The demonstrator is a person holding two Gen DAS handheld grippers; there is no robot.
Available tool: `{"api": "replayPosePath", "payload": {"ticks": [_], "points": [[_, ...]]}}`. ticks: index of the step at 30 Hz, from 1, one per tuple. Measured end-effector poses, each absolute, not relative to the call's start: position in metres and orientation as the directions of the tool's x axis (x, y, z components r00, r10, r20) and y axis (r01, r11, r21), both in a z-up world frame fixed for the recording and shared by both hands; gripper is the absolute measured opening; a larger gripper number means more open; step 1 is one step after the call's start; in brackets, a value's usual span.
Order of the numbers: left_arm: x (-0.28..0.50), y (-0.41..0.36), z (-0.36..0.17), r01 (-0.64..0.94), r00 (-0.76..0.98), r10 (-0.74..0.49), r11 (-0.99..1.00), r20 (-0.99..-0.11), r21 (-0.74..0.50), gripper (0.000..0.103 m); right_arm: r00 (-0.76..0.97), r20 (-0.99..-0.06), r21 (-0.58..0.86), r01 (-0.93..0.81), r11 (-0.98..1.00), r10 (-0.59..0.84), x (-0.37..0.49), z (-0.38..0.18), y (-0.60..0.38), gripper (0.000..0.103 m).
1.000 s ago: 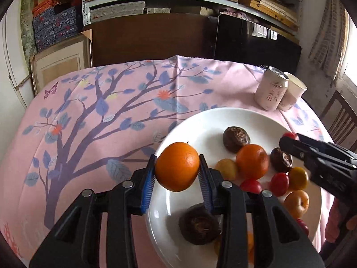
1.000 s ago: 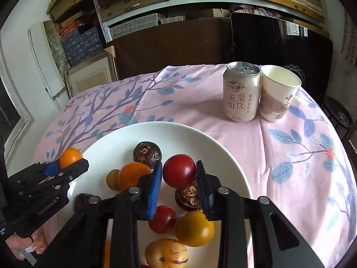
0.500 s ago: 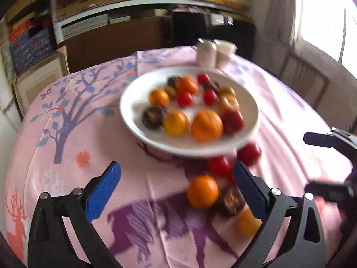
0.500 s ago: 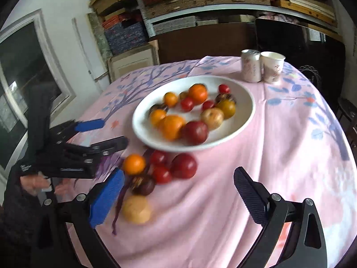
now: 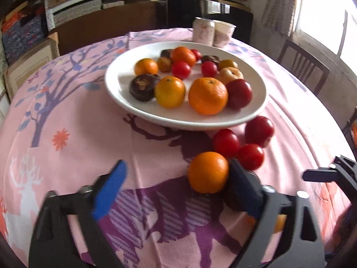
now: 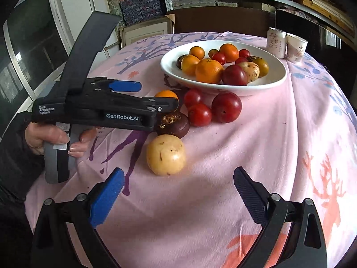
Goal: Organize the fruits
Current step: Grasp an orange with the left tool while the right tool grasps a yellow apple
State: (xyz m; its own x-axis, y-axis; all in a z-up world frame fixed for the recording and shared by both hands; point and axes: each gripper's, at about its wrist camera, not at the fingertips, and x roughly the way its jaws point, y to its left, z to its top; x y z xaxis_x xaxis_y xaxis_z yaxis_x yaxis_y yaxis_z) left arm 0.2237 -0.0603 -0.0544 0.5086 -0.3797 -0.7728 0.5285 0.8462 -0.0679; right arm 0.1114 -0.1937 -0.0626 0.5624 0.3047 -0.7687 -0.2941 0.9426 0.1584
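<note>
Left tool (image 5: 176,192) lowered since earlier | orange (image 5: 208,172) beside right finger

On my left gripper (image 6: 156,96) I read "GenRobot.AI" and "Data Acquisition System". The can (image 6: 276,42) and paper cup (image 6: 296,48) carry Chinese characters too small to read.

Your left wrist camera looks forward between its own jaws, low over the near edge of the table (image 5: 67,116), facing the white plate (image 5: 185,122) and the shelves behind. Your right wrist camera sits a little farther back and to the right, facing the same way, with the left gripper (image 6: 154,97) in its left half. Both views share the plate (image 6: 223,87), the loose fruit before it, the can (image 5: 203,31) and the cup (image 6: 296,47).
</note>
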Motion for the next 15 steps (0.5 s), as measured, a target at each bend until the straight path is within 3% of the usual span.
{"api": "replayPosePath", "payload": {"ticks": [1, 2, 3, 4, 6, 8, 15], "points": [[0.225, -0.060, -0.054, 0.527, 0.484, -0.402, 0.843, -0.777, -0.108, 0.064, 0.541, -0.778, 0.168, -0.310, 0.936, 0.319, 0.115, -0.065, -0.190, 0.079], [0.225, -0.060, -0.054, 0.526, 0.463, -0.423, 0.838, -0.779, -0.143, 0.054, 0.547, -0.779, 0.149, -0.314, 0.938, 0.307, 0.117, -0.065, -0.188, 0.074], [0.224, -0.062, -0.054, 0.534, 0.452, -0.438, 0.831, -0.777, -0.158, 0.049, 0.551, -0.777, 0.135, -0.328, 0.935, 0.305, 0.118, -0.063, -0.185, 0.055], [0.222, -0.065, -0.053, 0.546, 0.447, -0.448, 0.822, -0.774, -0.161, 0.035, 0.540, -0.776, 0.145, -0.349, 0.926, 0.325, 0.120, -0.063, -0.184, 0.040], [0.215, -0.068, -0.049, 0.557, 0.469, -0.444, 0.820, -0.763, -0.135, 0.034, 0.546, -0.774, 0.143, -0.342, 0.929, 0.321, 0.119, -0.063, -0.183, 0.040], [0.213, -0.061, -0.040, 0.586, 0.441, -0.528, 0.782, -0.726, -0.212, 0.034, 0.547, -0.775, 0.141, -0.339, 0.930, 0.317, 0.115, -0.062, -0.184, 0.039], [0.217, -0.031, 0.020, 0.550, 0.579, -0.528, 0.815, -0.621, -0.180, 0.034, 0.663, -0.712, 0.059, -0.275, 0.960, 0.233, 0.100, -0.036, -0.207, 0.039]]}}
